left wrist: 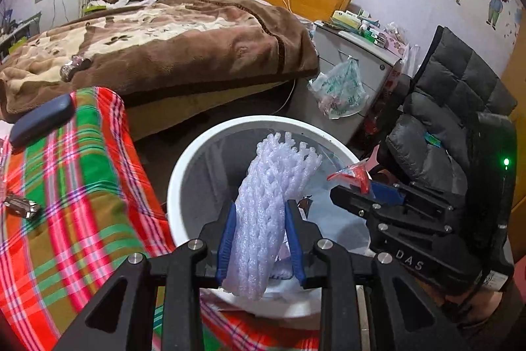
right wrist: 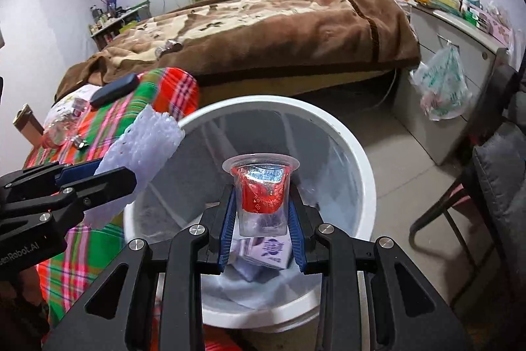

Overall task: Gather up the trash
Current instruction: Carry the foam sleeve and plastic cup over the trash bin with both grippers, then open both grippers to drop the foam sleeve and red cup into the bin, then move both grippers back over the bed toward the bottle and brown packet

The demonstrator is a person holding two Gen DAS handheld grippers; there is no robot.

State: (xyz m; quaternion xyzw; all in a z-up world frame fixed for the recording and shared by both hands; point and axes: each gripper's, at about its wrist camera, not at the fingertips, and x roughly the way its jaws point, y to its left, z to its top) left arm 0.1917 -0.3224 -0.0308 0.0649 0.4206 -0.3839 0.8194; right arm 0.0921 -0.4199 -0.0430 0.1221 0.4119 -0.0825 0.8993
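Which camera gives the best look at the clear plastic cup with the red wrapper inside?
The right wrist view: the clear plastic cup with the red wrapper inside sits centred between the right hand-held gripper pads, above the white round bin. The left wrist view shows only its red wrapper poking past that gripper.

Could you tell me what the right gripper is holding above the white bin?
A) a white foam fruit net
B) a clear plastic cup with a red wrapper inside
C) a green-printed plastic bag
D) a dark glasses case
B: in the right wrist view the right gripper is shut on the clear plastic cup, red wrapper inside, over the white bin.
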